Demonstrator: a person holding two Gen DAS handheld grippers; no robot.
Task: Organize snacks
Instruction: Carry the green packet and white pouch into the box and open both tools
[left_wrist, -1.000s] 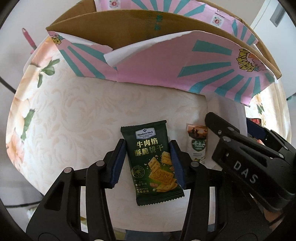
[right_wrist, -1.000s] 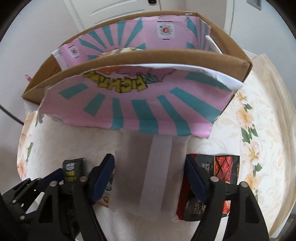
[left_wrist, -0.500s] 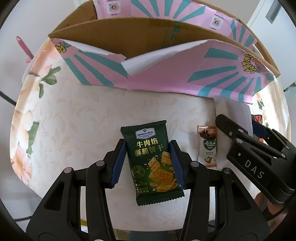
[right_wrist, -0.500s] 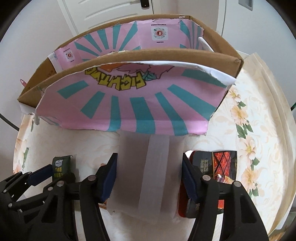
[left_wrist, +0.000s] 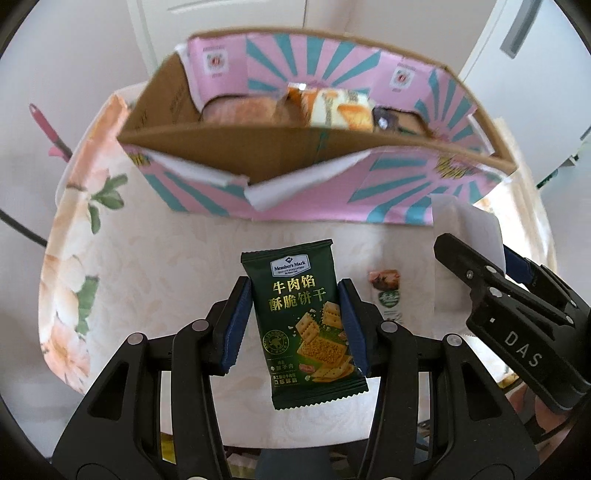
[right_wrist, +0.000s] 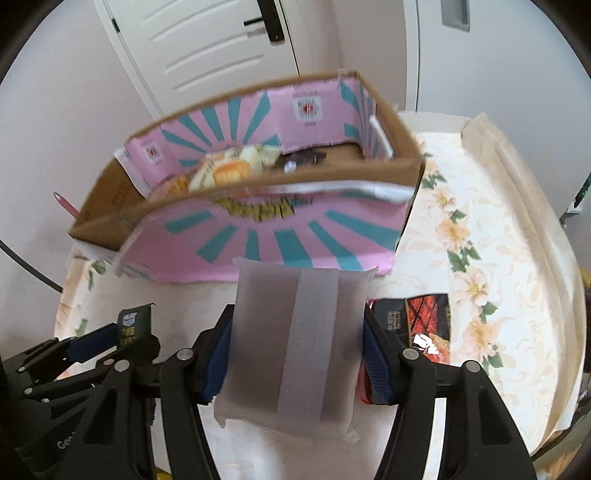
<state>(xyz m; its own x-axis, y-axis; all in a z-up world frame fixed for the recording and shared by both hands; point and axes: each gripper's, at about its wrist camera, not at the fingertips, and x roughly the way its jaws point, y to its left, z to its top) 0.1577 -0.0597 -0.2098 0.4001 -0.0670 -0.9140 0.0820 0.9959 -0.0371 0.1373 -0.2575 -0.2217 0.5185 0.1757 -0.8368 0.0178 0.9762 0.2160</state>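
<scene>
A dark green biscuit packet hangs above the tablecloth, with my left gripper shut on its sides. The right gripper is shut on a frosted white pouch with a pale centre strip, also lifted off the table. Ahead of both stands the pink and teal cardboard box, its top open; several snack packs lie inside it. The same box fills the middle of the right wrist view. The right gripper shows at the right edge of the left wrist view.
A small green and brown sachet lies on the floral tablecloth between the grippers. A black and red packet lies right of the white pouch. A pink pen sticks out at the far left. A white door stands behind.
Both grippers have risen with their packets, so the box's inside and its snacks now show. The right jaws narrowed onto the white pouch, which has lifted off the table.
</scene>
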